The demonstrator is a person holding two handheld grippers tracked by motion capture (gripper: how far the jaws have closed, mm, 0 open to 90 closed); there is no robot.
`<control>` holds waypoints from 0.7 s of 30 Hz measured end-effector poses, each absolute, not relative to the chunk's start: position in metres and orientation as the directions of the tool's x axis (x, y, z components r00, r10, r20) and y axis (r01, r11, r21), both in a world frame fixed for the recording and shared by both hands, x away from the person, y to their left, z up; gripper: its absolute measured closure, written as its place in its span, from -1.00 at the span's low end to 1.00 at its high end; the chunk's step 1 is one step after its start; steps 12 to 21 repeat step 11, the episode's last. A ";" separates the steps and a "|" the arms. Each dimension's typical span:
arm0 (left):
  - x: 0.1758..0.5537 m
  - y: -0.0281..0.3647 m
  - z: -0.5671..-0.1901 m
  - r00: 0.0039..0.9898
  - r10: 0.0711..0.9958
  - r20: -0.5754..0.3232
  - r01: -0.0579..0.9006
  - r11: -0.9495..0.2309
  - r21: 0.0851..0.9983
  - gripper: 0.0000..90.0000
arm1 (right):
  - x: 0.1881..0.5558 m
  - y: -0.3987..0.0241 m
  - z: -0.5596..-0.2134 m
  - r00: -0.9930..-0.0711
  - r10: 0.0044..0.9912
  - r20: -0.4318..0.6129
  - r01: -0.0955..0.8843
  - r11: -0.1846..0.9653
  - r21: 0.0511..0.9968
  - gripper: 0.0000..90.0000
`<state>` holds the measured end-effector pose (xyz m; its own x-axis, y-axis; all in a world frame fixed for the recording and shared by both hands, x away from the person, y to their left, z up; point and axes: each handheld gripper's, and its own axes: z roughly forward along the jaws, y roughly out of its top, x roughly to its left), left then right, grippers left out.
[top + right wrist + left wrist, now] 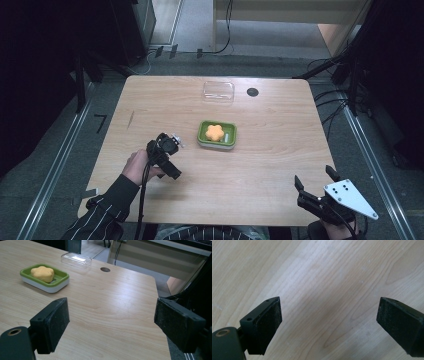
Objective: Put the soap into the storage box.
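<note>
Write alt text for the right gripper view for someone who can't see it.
The right gripper has its two black jaws wide open, nothing between them, over a wooden table. Beyond, a green soap dish holds an orange flower-shaped soap, with a clear plastic lid lying farther back.

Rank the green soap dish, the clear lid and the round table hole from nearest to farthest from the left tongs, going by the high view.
From the left tongs, at the table's near left:
1. Green soap dish, mid-table, just to their right, holding the orange flower-shaped soap.
2. Clear lid, near the far edge, beyond the dish.
3. Round table hole, right of the lid, farthest.
</note>
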<state>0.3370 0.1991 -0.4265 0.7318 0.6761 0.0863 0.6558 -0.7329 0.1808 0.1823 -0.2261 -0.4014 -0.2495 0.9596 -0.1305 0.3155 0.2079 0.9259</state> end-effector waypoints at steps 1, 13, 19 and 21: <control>0.335 0.200 -0.427 0.729 0.680 0.084 0.660 -0.729 0.181 -0.85 | 0.182 -0.226 -0.401 -0.250 0.959 -0.131 0.316 0.209 0.926 -0.70; 0.336 0.214 -0.441 0.705 0.704 0.089 0.681 -0.706 0.195 -0.93 | 0.183 -0.226 -0.402 -0.254 0.959 -0.128 0.315 0.208 0.926 -0.70; 0.336 0.214 -0.441 0.705 0.704 0.089 0.681 -0.706 0.195 -0.93 | 0.183 -0.226 -0.402 -0.254 0.959 -0.128 0.315 0.208 0.926 -0.70; 0.336 0.214 -0.441 0.705 0.704 0.089 0.681 -0.706 0.195 -0.93 | 0.183 -0.226 -0.402 -0.254 0.959 -0.128 0.315 0.208 0.926 -0.70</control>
